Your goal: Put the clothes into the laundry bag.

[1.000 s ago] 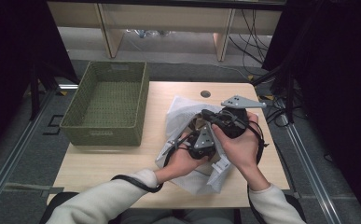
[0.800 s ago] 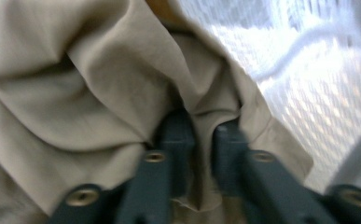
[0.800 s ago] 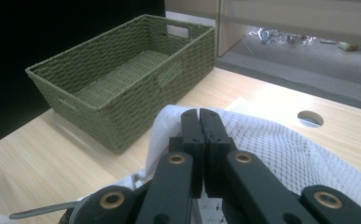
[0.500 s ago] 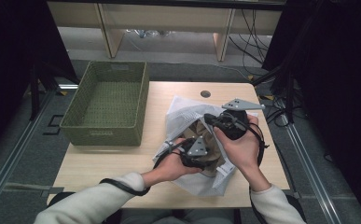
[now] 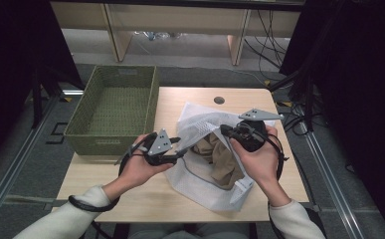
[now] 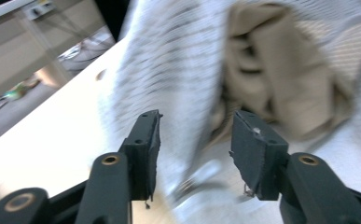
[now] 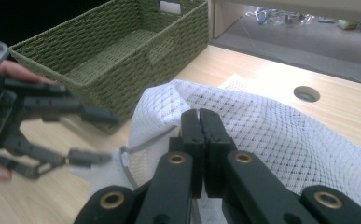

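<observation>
Right gripper (image 7: 200,122) clenched on mesh bag (image 5: 200,174) (apparently its rim), left gripper (image 6: 194,140) just opened, empty.

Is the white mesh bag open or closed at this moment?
Open: the right claw lifts the mesh bag edge, exposing beige cloth inside.

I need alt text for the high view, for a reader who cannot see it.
A person at a wooden table holds a white mesh bag open with the shut right gripper, tan cloth inside it; the left gripper, jaws just opened and empty, is beside the bag. A green basket stands at left.
</observation>
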`<state>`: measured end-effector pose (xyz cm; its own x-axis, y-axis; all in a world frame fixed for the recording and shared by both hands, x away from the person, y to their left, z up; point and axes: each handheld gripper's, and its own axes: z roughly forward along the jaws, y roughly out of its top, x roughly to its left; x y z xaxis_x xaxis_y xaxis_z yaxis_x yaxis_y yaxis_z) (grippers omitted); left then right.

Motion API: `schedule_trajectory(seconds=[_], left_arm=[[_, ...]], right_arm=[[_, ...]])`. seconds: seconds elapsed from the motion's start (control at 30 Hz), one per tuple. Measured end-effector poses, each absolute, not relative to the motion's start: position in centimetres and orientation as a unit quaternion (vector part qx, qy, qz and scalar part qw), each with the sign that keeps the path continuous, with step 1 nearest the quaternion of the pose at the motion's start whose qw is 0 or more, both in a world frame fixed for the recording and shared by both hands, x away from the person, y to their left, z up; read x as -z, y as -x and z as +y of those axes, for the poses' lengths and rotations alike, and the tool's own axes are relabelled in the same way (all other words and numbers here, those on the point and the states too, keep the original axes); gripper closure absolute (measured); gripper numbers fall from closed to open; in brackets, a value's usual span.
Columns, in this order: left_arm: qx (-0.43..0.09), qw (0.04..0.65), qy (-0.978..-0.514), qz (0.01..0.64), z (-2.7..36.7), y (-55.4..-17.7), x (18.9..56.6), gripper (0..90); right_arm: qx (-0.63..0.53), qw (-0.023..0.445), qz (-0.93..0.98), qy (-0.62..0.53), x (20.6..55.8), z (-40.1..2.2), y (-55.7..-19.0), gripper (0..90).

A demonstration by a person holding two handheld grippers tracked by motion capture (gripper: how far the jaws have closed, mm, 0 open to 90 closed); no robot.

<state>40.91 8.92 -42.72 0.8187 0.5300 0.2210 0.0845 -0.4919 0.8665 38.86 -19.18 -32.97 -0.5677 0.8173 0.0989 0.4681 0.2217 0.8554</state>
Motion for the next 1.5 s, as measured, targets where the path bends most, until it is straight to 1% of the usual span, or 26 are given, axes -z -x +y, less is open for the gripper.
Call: schedule_trajectory(seconds=[0.03, 0.1, 0.17, 0.23, 0.27, 0.3, 0.37, 0.43, 0.47, 0.57, 0.6, 0.73, 0.8, 0.87, 0.97, 1.07, 1.13, 1.2, 1.27, 1.43, 1.5], left_arm=[[-0.235, 0.456, -0.838, 0.185, 9.1, -41.1, 42.9, 46.9], [-0.227, 0.454, -0.841, 0.187, 8.9, -41.1, 43.3, 44.5], [-0.202, 0.459, -0.844, 0.19, 8.5, -41.1, 43.7, 42.1], [-0.191, 0.453, -0.85, 0.192, 8.3, -40.9, 43.8, 40.5], [-0.194, 0.445, -0.854, 0.186, 8.3, -40.9, 43.8, 40.4], [-0.194, 0.442, -0.854, 0.193, 8.2, -40.8, 44.0, 39.9], [-0.196, 0.417, -0.864, 0.2, 8.5, -40.8, 44.2, 37.8], [-0.19, 0.408, -0.867, 0.214, 8.8, -40.8, 44.7, 37.4], [-0.186, 0.405, -0.869, 0.218, 8.9, -40.8, 44.9, 37.3], [-0.173, 0.391, -0.874, 0.233, 9.4, -40.8, 45.3, 37.8], [-0.171, 0.384, -0.876, 0.235, 9.6, -40.8, 45.3, 38.7], [-0.141, 0.367, -0.883, 0.258, 9.8, -41.1, 46.1, 48.4], [-0.131, 0.366, -0.884, 0.259, 9.8, -41.3, 46.5, 58.6], [-0.118, 0.376, -0.878, 0.271, 9.9, -41.5, 46.6, 66.8], [-0.112, 0.381, -0.877, 0.272, 10.3, -41.6, 46.5, 76.2], [-0.118, 0.383, -0.876, 0.268, 10.6, -41.4, 46.1, 84.8], [-0.114, 0.381, -0.877, 0.268, 10.8, -41.2, 46.0, 87.5], [-0.112, 0.381, -0.88, 0.26, 10.9, -40.8, 46.0, 88.1], [-0.111, 0.38, -0.882, 0.255, 11.0, -40.4, 45.9, 88.4], [-0.11, 0.377, -0.886, 0.245, 11.4, -39.3, 45.9, 88.5], [-0.108, 0.374, -0.889, 0.239, 11.6, -38.9, 45.9, 88.5]], right_arm=[[-0.458, 0.194, 0.756, -0.425, 33.0, -19.2, -38.8, 90.0], [-0.455, 0.191, 0.763, -0.417, 32.9, -19.2, -38.9, 90.0], [-0.458, 0.19, 0.761, -0.418, 33.0, -19.1, -38.9, 90.0], [-0.455, 0.192, 0.763, -0.417, 32.9, -19.1, -38.9, 90.0], [-0.458, 0.188, 0.762, -0.417, 32.9, -19.1, -38.8, 90.0], [-0.454, 0.199, 0.763, -0.414, 32.8, -19.2, -38.8, 90.0], [-0.456, 0.205, 0.761, -0.414, 32.8, -19.3, -38.8, 90.0], [-0.456, 0.204, 0.761, -0.414, 32.8, -19.3, -38.8, 90.0], [-0.462, 0.191, 0.76, -0.414, 32.9, -19.2, -38.9, 90.0], [-0.457, 0.19, 0.764, -0.413, 32.9, -19.1, -38.9, 90.0], [-0.454, 0.2, 0.765, -0.411, 32.9, -19.1, -38.8, 90.0], [-0.456, 0.189, 0.766, -0.412, 33.0, -18.8, -38.8, 90.0], [-0.451, 0.191, 0.768, -0.413, 32.9, -18.7, -38.7, 90.0], [-0.452, 0.192, 0.766, -0.414, 33.0, -18.7, -38.6, 90.0], [-0.452, 0.19, 0.766, -0.416, 33.0, -18.9, -38.5, 90.0], [-0.452, 0.186, 0.768, -0.414, 33.2, -18.9, -38.6, 90.0], [-0.445, 0.188, 0.772, -0.413, 33.2, -18.9, -38.6, 90.0], [-0.443, 0.187, 0.771, -0.417, 33.4, -18.7, -38.5, 90.0], [-0.438, 0.18, 0.779, -0.412, 33.7, -18.7, -38.5, 90.0], [-0.427, 0.18, 0.787, -0.408, 34.2, -18.7, -38.4, 90.0], [-0.42, 0.166, 0.79, -0.414, 34.5, -18.7, -38.1, 90.0]])
